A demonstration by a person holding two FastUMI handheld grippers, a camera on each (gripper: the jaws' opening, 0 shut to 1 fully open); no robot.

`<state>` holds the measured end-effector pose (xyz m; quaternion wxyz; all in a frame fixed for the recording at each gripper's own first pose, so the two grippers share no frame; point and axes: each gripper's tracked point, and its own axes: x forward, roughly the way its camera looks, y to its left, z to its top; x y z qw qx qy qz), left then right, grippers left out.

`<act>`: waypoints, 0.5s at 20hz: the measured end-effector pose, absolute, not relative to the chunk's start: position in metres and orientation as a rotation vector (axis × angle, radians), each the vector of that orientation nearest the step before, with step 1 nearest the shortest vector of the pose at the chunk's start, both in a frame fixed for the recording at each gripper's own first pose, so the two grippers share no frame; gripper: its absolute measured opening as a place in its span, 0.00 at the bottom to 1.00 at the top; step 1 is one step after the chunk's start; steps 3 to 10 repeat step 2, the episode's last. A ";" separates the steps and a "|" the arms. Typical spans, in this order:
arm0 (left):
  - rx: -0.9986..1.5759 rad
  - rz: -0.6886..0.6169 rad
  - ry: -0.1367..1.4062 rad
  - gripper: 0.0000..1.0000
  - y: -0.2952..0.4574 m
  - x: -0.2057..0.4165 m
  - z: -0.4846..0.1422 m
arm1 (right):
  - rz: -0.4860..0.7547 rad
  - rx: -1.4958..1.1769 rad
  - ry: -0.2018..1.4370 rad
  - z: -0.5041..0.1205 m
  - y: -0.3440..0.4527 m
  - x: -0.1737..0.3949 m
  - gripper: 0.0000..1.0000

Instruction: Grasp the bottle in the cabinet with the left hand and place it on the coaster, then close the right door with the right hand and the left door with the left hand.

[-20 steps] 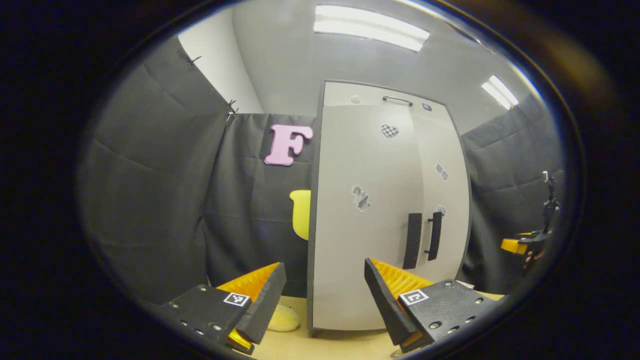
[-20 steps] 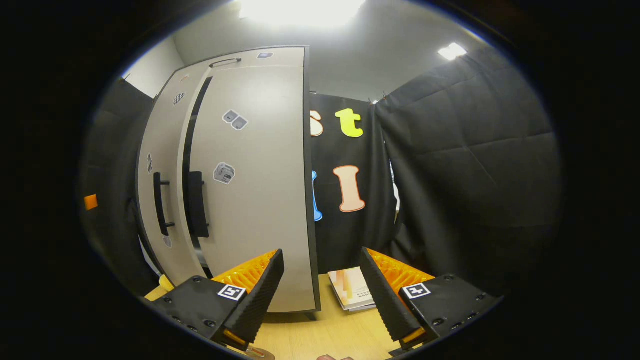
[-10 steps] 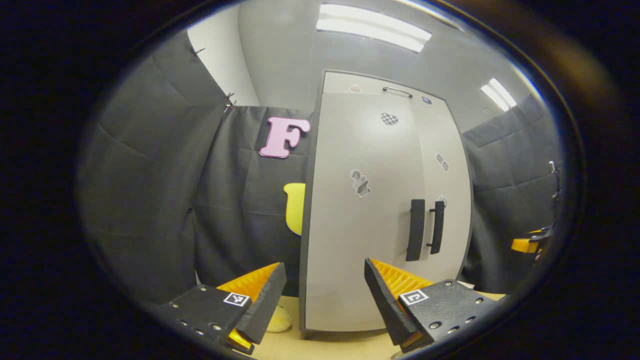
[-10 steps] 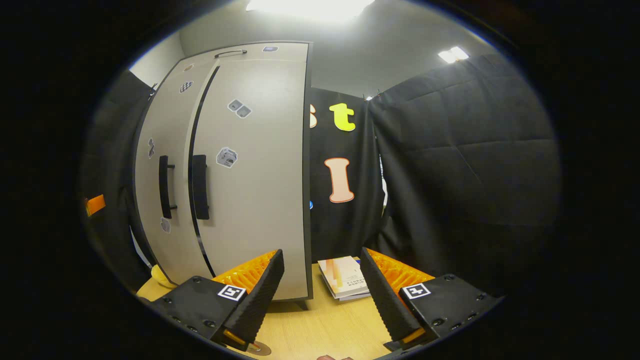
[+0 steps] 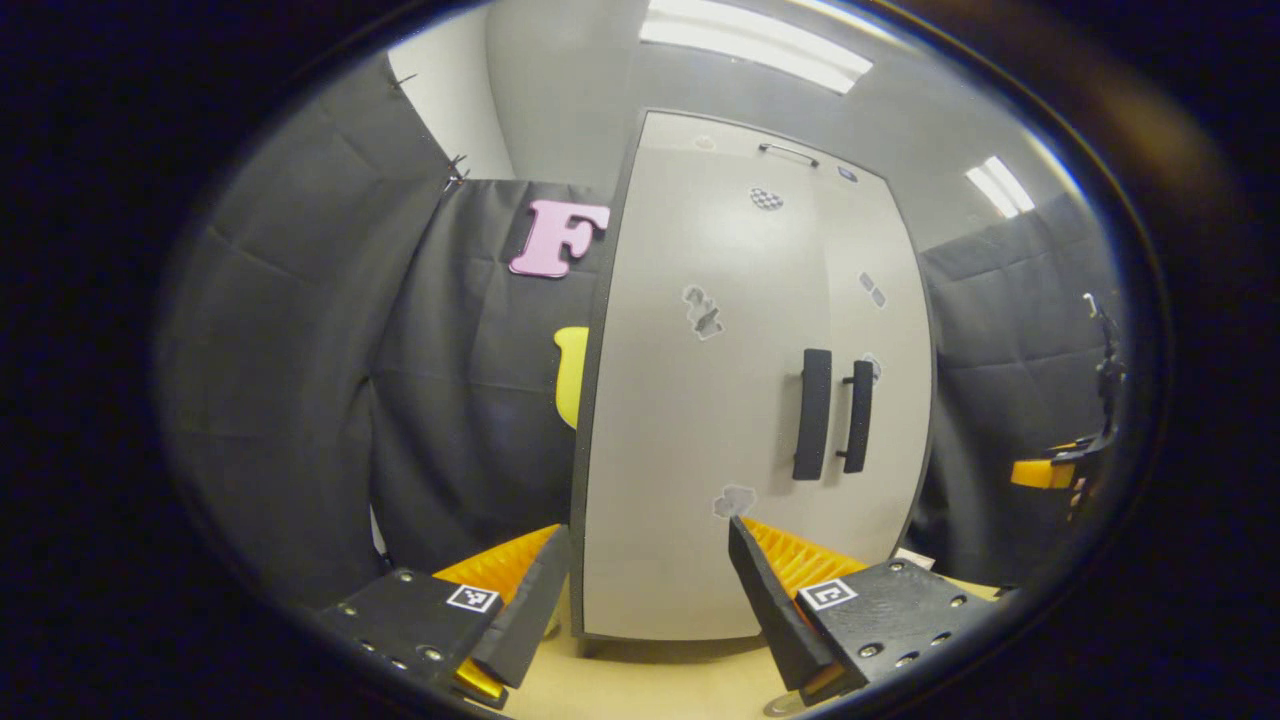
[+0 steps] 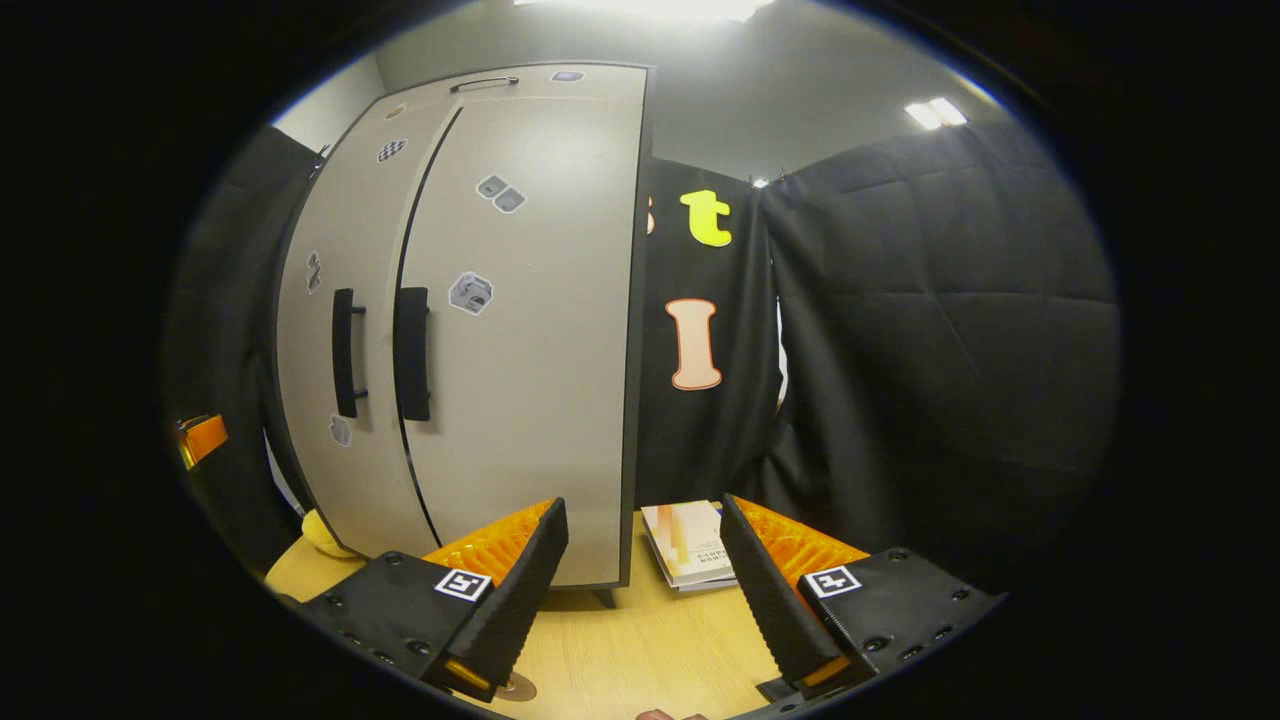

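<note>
The grey cabinet stands upright on the wooden table, both doors flush with only a thin seam between them. Its two black handles sit side by side. My left gripper is open in front of the left door, apart from it, with nothing between its fingers. In the right gripper view the cabinet fills the left half, and my right gripper is open in front of its right corner, holding nothing. A small round brown disc, perhaps the coaster, peeks out under the right gripper's left finger.
A stack of books lies on the table right of the cabinet. A yellow soft object rests by the cabinet's left foot. The other gripper's orange part shows far right in the left gripper view.
The dark gap between the doors has narrowed to a thin seam. Both cameras have shifted, so the cabinet now sits more squarely and its handles higher in each view.
</note>
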<state>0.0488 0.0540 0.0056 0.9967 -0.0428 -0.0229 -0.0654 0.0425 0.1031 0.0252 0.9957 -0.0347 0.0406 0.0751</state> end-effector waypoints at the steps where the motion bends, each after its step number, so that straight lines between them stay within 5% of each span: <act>1: -0.087 -0.127 -0.044 0.93 0.055 0.046 0.005 | 0.158 -0.064 0.085 0.026 0.105 0.044 0.98; 10: -0.091 -0.123 -0.040 0.93 0.055 0.044 0.005 | 0.163 -0.058 0.095 0.025 0.106 0.046 0.92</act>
